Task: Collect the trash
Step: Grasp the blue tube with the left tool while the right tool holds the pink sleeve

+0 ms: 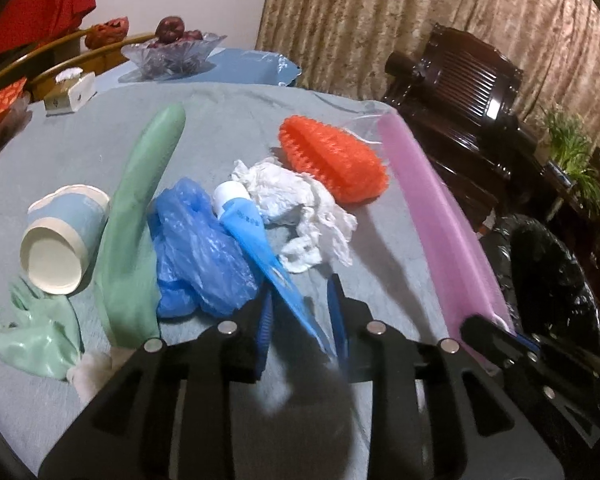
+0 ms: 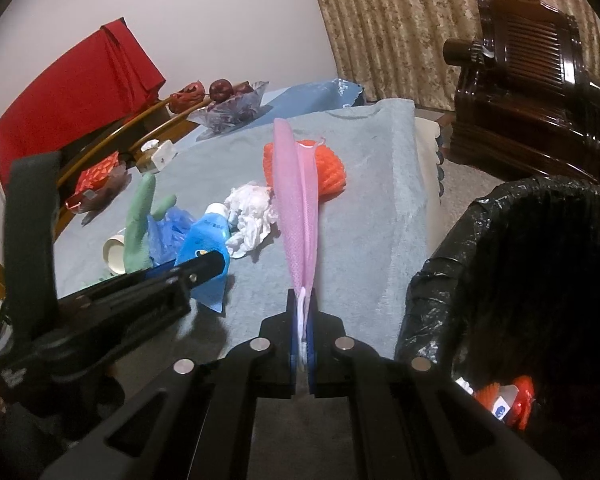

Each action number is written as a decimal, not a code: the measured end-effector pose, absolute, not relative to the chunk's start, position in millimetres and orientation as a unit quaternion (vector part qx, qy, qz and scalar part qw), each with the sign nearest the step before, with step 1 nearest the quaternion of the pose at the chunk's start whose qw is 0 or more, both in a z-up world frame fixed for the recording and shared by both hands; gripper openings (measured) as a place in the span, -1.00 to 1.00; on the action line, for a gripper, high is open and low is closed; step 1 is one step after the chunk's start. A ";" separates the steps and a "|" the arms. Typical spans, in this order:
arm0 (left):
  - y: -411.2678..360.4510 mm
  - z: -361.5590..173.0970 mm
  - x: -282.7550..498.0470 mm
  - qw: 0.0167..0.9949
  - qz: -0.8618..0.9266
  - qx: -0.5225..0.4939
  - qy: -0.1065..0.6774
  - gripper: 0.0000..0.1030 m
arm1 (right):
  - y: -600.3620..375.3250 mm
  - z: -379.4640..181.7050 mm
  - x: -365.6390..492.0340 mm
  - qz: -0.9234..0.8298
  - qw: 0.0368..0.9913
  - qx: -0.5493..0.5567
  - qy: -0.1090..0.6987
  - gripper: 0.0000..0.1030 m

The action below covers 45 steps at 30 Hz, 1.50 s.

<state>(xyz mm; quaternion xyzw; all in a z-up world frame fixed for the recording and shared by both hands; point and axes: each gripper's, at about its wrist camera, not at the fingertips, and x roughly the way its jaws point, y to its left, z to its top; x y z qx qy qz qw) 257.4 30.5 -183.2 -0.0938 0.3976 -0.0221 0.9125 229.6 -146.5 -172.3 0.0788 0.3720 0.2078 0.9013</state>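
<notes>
Trash lies on the table's grey-blue cloth [image 1: 380, 264]. My left gripper [image 1: 302, 316] is low over it, jaws a little apart. The flat end of a blue tube [image 1: 252, 232] runs between the pads, which do not press on it. Around the tube lie a crumpled blue bag [image 1: 196, 248], white tissue [image 1: 300, 208], a green glove [image 1: 136, 216], a tipped paper cup [image 1: 60, 240] and an orange foam net [image 1: 332, 160]. My right gripper [image 2: 302, 300] is shut on one end of a long pink mesh net [image 2: 296, 208], which stretches away over the cloth.
A bin lined with a black bag [image 2: 480, 240] stands right of the table, some trash inside. A dark wooden chair [image 2: 540, 80] is behind it. At the far end stand a glass fruit bowl [image 1: 172, 56] and a small tissue box [image 1: 70, 94]. A pale green bag [image 1: 36, 340] lies near left.
</notes>
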 end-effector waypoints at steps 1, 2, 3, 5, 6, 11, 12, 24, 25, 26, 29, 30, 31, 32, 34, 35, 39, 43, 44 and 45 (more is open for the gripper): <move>32.7 -184.6 259.1 0.911 -0.022 -0.097 0.401 -0.71 | -146.8 -172.4 229.8 0.208 0.901 0.078 0.372 -0.92; 34.6 -184.9 259.7 0.910 -0.022 -0.099 0.401 -0.75 | -146.4 -172.3 229.7 0.208 0.901 0.078 0.372 -0.92; 35.2 -185.0 259.5 0.910 -0.023 -0.099 0.401 -0.84 | -146.6 -172.2 229.8 0.208 0.901 0.079 0.372 -0.92; 36.8 -183.0 255.9 0.912 -0.024 -0.098 0.397 -0.94 | -146.5 -171.8 229.6 0.209 0.901 0.078 0.371 -0.92; 37.2 -181.1 253.3 0.914 -0.025 -0.098 0.394 -0.96 | -146.6 -171.7 229.5 0.209 0.902 0.078 0.371 -0.92; 31.1 -166.8 227.6 0.921 -0.040 -0.075 0.379 -0.96 | -148.1 -165.7 226.1 0.212 0.903 0.075 0.365 -0.92; 30.4 -167.3 224.1 0.921 -0.040 -0.071 0.381 -0.96 | -149.0 -165.0 225.1 0.212 0.904 0.074 0.365 -0.92; 29.7 -184.2 235.4 0.907 -0.027 -0.066 0.415 -0.71 | -148.2 -168.3 220.7 0.211 0.900 0.073 0.375 -0.92; 29.7 -185.5 235.7 0.906 -0.028 -0.066 0.416 -0.85 | -149.2 -168.1 221.0 0.211 0.900 0.074 0.375 -0.92; 29.5 -185.4 235.6 0.907 -0.028 -0.066 0.415 -0.88 | -150.2 -167.9 221.1 0.210 0.900 0.074 0.375 -0.92; 28.6 -180.8 230.3 0.911 -0.032 -0.063 0.406 -0.96 | -153.5 -167.0 220.6 0.207 0.901 0.076 0.375 -0.92; 27.8 -179.7 228.0 0.912 -0.033 -0.063 0.404 -0.96 | -153.3 -166.5 221.1 0.206 0.901 0.077 0.375 -0.92; 27.1 -176.3 224.3 0.914 -0.036 -0.063 0.400 -0.96 | -154.4 -165.5 220.3 0.205 0.901 0.078 0.374 -0.92; 26.7 -174.8 222.3 0.914 -0.037 -0.063 0.398 -0.96 | -155.1 -163.3 219.0 0.205 0.902 0.079 0.371 -0.92; 26.3 -168.3 216.7 0.917 -0.039 -0.062 0.391 -0.96 | -155.6 -159.1 216.0 0.206 0.904 0.079 0.367 -0.92; 26.5 -164.4 214.2 0.919 -0.039 -0.063 0.388 -0.96 | -155.8 -157.3 214.4 0.207 0.904 0.078 0.365 -0.92; 27.0 -146.5 205.2 0.925 -0.039 -0.067 0.373 -0.96 | -160.1 -144.6 204.8 0.210 0.908 0.079 0.355 -0.92; 17.7 -128.6 196.2 0.932 -0.046 -0.058 0.354 -0.96 | -170.6 -131.4 192.2 0.205 0.914 0.083 0.341 -0.92; 13.8 -124.3 194.1 0.934 -0.049 -0.055 0.349 -0.96 | -174.4 -127.9 188.7 0.202 0.916 0.084 0.338 -0.92; 9.9 -120.1 192.7 0.935 -0.054 -0.054 0.345 -0.96 | -177.5 -124.8 185.9 0.199 0.917 0.084 0.335 -0.92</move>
